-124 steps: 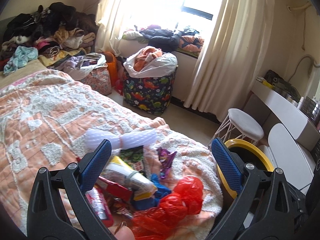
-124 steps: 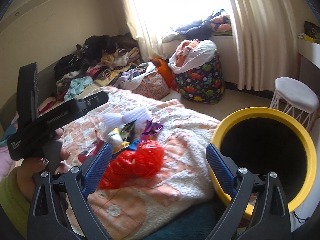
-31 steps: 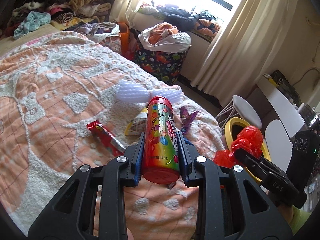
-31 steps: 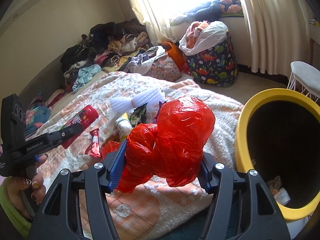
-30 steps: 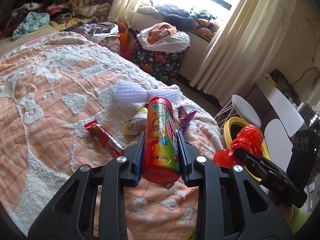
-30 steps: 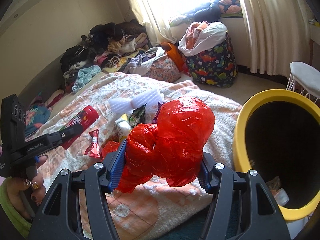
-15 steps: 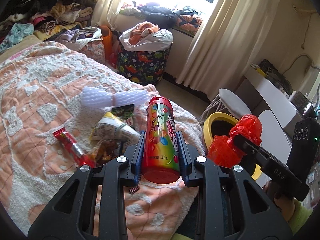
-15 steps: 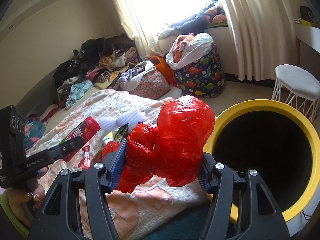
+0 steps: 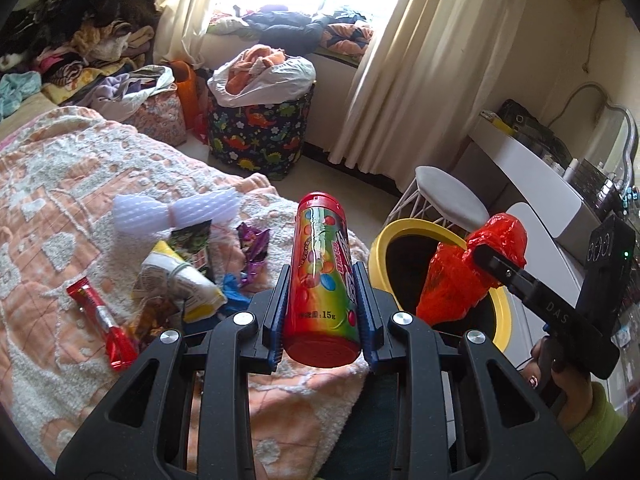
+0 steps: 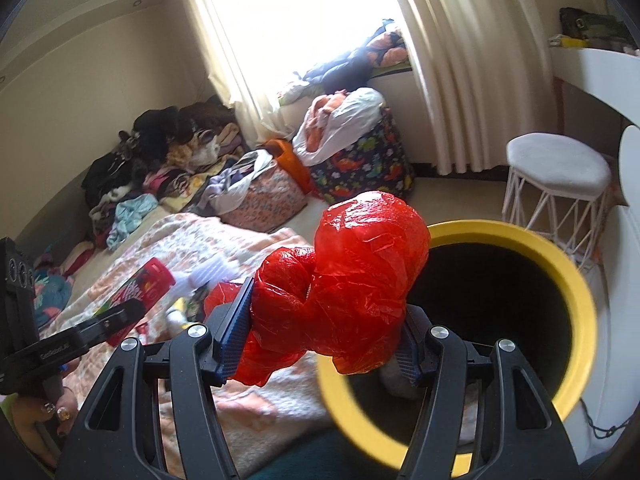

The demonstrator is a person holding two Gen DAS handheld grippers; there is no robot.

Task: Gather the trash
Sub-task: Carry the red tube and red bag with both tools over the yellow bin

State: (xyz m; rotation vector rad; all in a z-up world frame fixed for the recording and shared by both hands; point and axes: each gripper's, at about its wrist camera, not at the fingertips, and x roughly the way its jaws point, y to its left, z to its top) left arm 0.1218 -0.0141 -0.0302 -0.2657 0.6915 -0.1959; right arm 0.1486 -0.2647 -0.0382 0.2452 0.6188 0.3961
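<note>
My left gripper is shut on a red candy tube and holds it above the bed's edge; the tube also shows in the right wrist view. My right gripper is shut on a crumpled red plastic bag and holds it over the rim of the yellow bin. In the left wrist view the bag hangs over the bin. Several wrappers and a red snack bar lie on the orange blanket.
A white foam sleeve lies on the bed. A white stool stands behind the bin, a white desk to the right. A dinosaur-print hamper and piles of clothes sit by the window.
Both grippers have swung right toward the bin. The red bag now hangs over the bin's rim. Both stay shut on their loads.
</note>
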